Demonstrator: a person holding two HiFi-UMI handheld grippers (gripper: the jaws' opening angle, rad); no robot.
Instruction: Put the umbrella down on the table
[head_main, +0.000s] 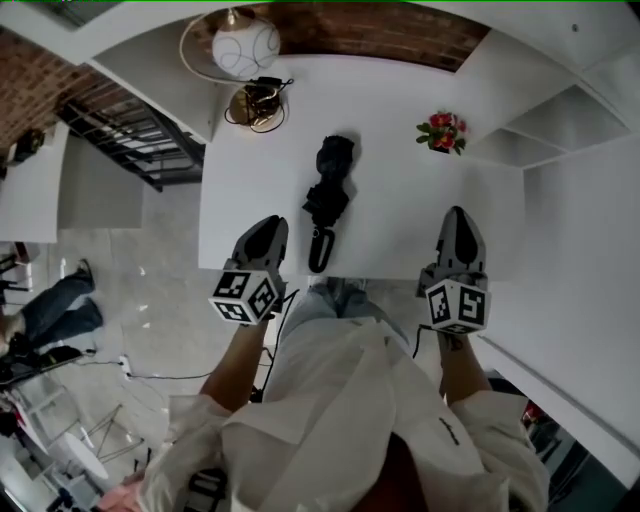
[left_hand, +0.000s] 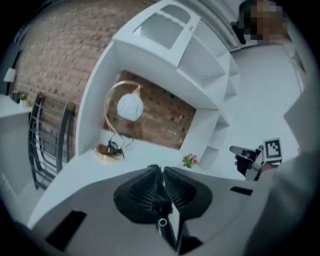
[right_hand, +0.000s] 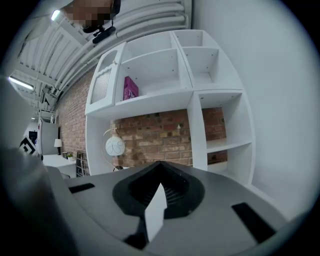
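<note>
Already the table (head_main: 400, 200) bears the folded umbrella (head_main: 328, 195), lying flat near its middle, so the job looks done. Hence my left gripper (head_main: 267, 224) and right gripper (head_main: 456, 214) hover at the near edge, jaws together, empty.

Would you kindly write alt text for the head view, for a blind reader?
A folded black umbrella lies on a white table, with the left gripper and right gripper held either side of it, not touching. A globe lamp and flowers stand behind.
</note>
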